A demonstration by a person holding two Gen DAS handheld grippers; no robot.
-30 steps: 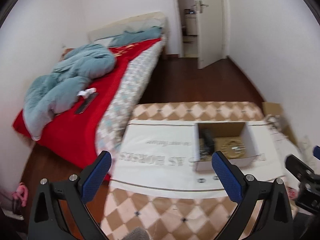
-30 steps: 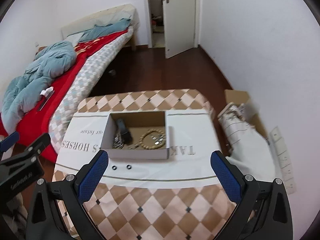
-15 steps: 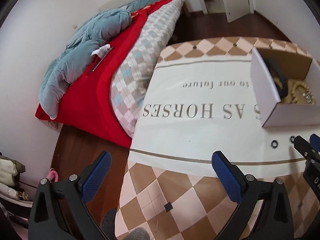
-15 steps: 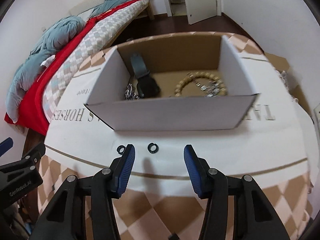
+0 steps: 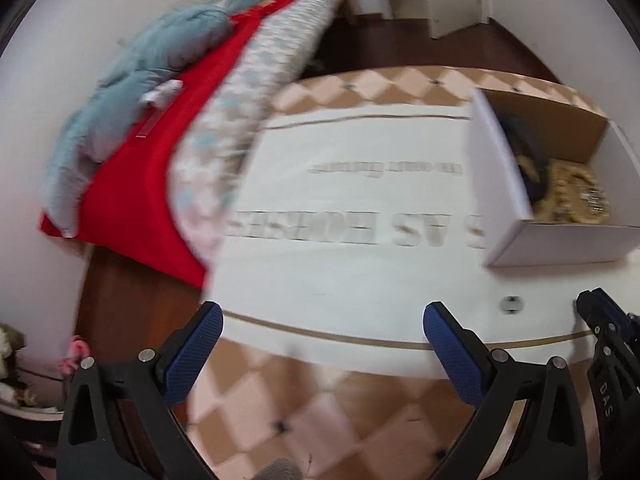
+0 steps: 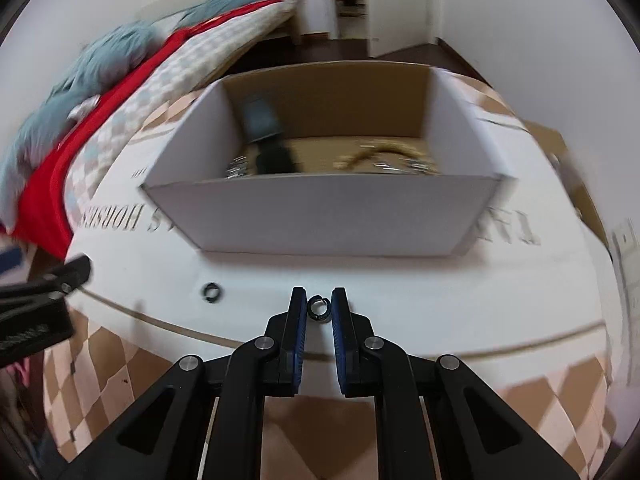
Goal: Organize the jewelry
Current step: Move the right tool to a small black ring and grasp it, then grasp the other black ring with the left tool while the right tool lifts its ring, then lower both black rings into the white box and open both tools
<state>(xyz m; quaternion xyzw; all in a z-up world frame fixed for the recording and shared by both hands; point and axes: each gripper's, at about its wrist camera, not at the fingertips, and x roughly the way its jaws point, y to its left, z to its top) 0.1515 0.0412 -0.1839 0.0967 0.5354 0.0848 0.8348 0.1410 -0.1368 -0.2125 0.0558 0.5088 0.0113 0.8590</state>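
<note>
Ring [image 6: 319,307] is framed between right gripper [image 6: 319,312] pads, narrowly parted, contact unclear, on white cloth [image 6: 400,280] printed "HORSES", before the open box [image 6: 320,216]. Second ring [image 6: 212,292] lies left. Left gripper [image 5: 322,330] is held spread wide, nothing grasped.

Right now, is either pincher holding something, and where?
The right gripper has its fingers either side of a small dark ring; a firm pinch cannot be told. The left gripper holds nothing.

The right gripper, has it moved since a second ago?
Yes. The right gripper came forward and down toward the cardboard box, its fingers closing around a small ring.
</note>
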